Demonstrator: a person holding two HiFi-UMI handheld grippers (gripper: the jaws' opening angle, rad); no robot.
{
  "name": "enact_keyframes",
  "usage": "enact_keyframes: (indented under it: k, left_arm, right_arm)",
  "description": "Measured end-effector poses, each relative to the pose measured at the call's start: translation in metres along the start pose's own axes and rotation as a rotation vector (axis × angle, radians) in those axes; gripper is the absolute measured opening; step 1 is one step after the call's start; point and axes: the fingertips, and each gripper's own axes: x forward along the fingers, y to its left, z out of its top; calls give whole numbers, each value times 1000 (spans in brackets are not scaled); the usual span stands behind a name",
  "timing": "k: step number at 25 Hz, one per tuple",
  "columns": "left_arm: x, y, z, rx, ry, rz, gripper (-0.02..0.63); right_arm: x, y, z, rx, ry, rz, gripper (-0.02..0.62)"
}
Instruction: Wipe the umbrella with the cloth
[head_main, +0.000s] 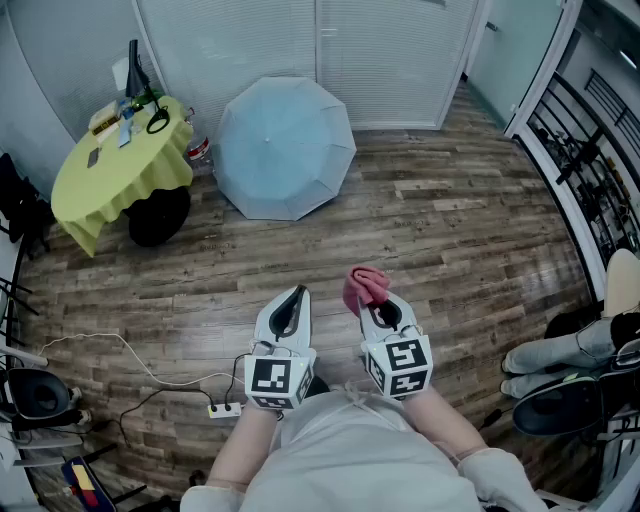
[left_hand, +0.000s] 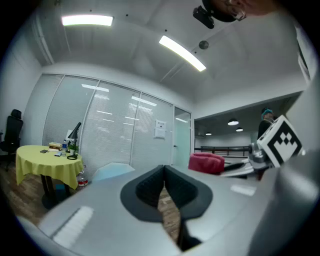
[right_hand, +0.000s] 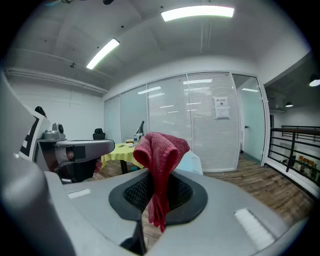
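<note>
At lower centre, the right gripper (head_main: 376, 302) is clamping the red cloth (head_main: 366, 286); the left gripper (head_main: 293, 302) is sitting closed, empty; the umbrella (head_main: 285, 145) is lying open at upper centre, well apart; approaching it likely comes next.

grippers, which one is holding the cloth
The right gripper: the red cloth is pinched between its jaws, while the left gripper is shut and empty.
</note>
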Motion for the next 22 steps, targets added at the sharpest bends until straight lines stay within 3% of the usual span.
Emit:
enact_keyframes:
  k: [14,22]
  left_arm:
    - [32,-6,-30,-30,73,-21,8]
    - [67,45,-51,-100,126,37,8]
  right_arm:
    - [21,-25,-18,68,59,-24,51]
    - [77,-25,-26,57,130,18,51]
